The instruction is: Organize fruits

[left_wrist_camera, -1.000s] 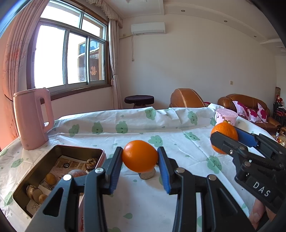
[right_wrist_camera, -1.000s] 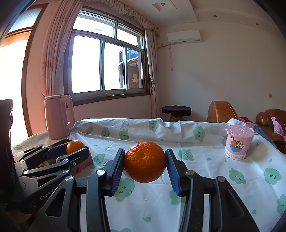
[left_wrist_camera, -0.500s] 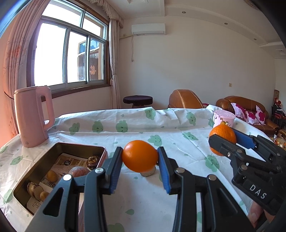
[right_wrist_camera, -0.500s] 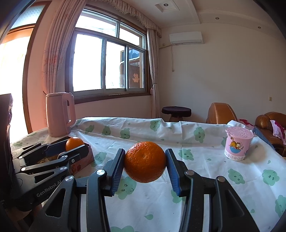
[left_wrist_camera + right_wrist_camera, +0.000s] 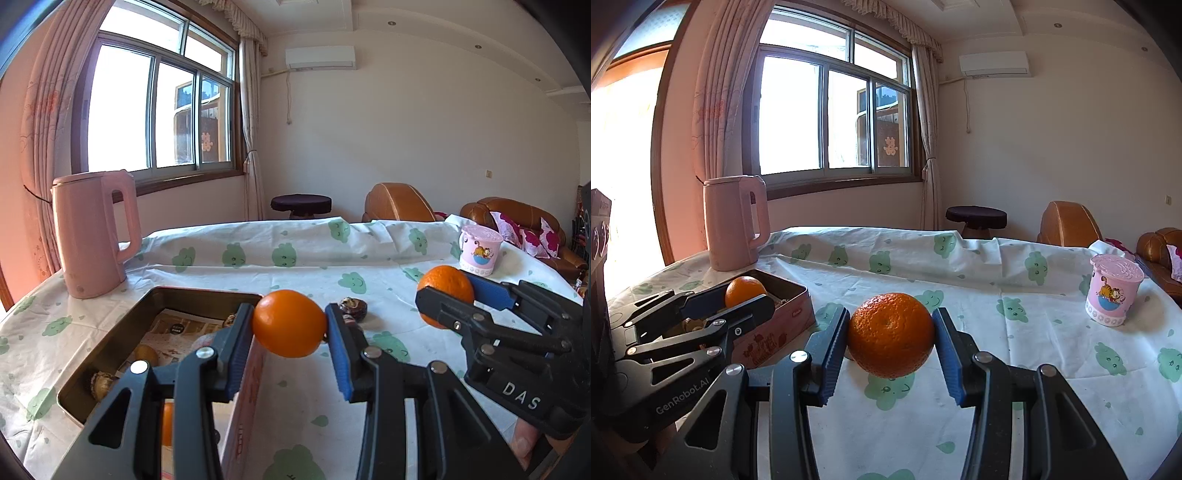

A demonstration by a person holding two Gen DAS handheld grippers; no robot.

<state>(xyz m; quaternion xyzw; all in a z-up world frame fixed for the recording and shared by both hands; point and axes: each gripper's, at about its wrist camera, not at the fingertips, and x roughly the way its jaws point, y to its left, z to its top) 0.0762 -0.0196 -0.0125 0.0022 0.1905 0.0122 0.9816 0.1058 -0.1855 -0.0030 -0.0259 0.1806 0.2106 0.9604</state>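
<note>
My left gripper [image 5: 289, 338] is shut on a smooth orange [image 5: 290, 323] and holds it over the right rim of an open metal tin [image 5: 110, 338]. The tin holds walnuts and small fruits on printed paper. My right gripper [image 5: 891, 345] is shut on a rough-skinned orange [image 5: 891, 334] above the tablecloth, right of the tin [image 5: 783, 321]. The right gripper and its orange [image 5: 445, 291] also show in the left wrist view, and the left gripper with its orange [image 5: 744, 291] in the right wrist view.
A pink kettle [image 5: 92, 232] stands behind the tin at the table's far left. A pink cartoon cup [image 5: 480, 249] stands at the far right. A walnut [image 5: 354, 308] lies on the cloth just right of the tin. Sofas and a stool stand beyond the table.
My left gripper has moved left toward the tin with its orange. The right gripper follows with its orange, so the tin and kettle look nearer in both views.
</note>
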